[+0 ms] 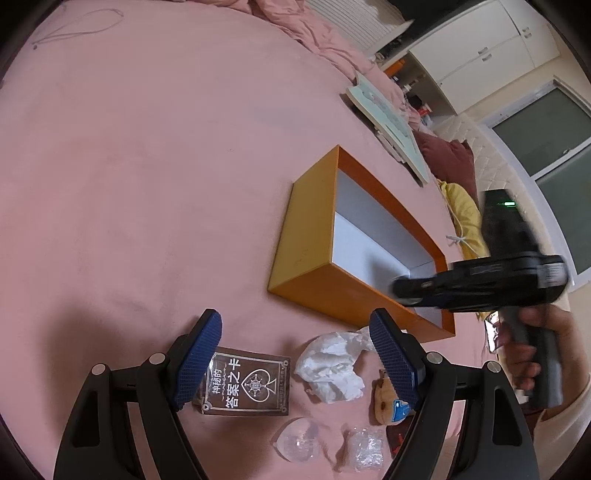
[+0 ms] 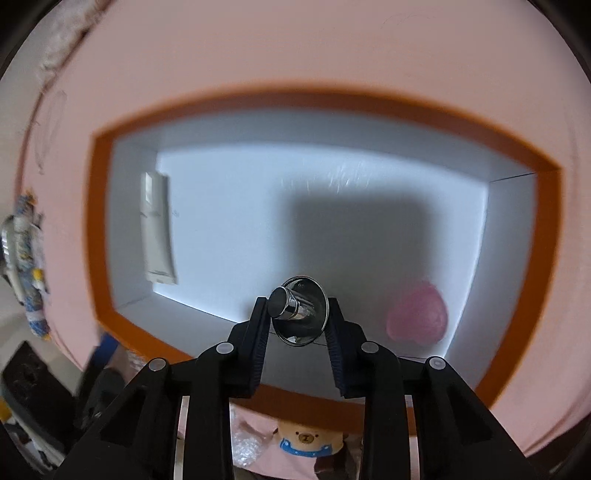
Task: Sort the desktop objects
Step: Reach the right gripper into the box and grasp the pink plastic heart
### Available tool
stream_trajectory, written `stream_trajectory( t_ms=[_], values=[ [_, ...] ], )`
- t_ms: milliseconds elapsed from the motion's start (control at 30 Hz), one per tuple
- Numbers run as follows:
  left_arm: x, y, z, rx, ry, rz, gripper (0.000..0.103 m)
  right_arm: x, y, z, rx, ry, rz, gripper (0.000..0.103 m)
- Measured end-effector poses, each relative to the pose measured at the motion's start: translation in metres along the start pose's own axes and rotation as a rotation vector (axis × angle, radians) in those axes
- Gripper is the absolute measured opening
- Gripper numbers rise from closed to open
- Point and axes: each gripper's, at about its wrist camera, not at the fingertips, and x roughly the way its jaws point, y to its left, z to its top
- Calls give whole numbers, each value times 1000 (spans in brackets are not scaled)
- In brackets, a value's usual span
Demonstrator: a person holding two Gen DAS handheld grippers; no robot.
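An orange box (image 1: 306,236) with a white inside stands open on the pink cloth. My right gripper (image 2: 297,314) is shut on a shiny metal disc with a knob (image 2: 299,310) and holds it above the box (image 2: 99,229). Inside the box lie a white tube (image 2: 157,229) and a pink object (image 2: 417,314). My left gripper (image 1: 295,358) is open above the cloth. Between and below its fingers lie a black card deck (image 1: 245,384), a crumpled white tissue (image 1: 332,365), a bear toy (image 1: 388,402), a clear heart-shaped piece (image 1: 297,439) and a clear wrapper (image 1: 365,448). The right gripper shows in the left wrist view (image 1: 402,291).
A pale book (image 1: 388,122) lies on the cloth behind the box, with bunched pink fabric (image 1: 306,26) at the back. A thin cord (image 1: 74,26) lies far left. The bear toy (image 2: 306,439) sits just in front of the box's near wall.
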Motion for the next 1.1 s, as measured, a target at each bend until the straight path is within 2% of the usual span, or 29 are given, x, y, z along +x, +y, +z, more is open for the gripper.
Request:
stream_trajectory(
  t_ms=[67, 167, 233, 300, 400, 500, 633, 700, 767, 867, 1100],
  values=[
    [-1, 1, -1, 4, 1, 6, 82, -21, -2, -9, -8, -46, 42, 31],
    [-1, 1, -3, 15, 5, 17, 82, -52, -3, -31, -45, -125, 55, 31],
    [-1, 0, -4, 25, 7, 26, 82, -69, -7, -55, -71, -173, 84, 31],
    [-2, -1, -6, 33, 8, 34, 82, -69, -16, -81, -77, -198, 92, 31],
    [-3, 1, -8, 35, 7, 41, 82, -64, -39, -117, -60, -204, 55, 31],
    [-4, 2, -9, 36, 4, 50, 82, -40, -64, -143, -5, -164, -25, 31],
    [-5, -1, -11, 62, -1, 69, 82, -23, -98, -157, 84, -107, -40, 32],
    [-5, -2, -11, 76, -2, 77, 82, -16, -108, -159, 112, -107, -30, 32],
    [-5, -3, -12, 83, -4, 81, 82, -15, -117, -158, 137, -129, -8, 35],
    [-6, -1, -12, 75, -9, 75, 82, -20, -124, -160, 151, -167, -8, 35],
    [-7, -4, -13, 95, -13, 80, 82, -47, -140, -177, 165, -326, 45, 37]
  ],
)
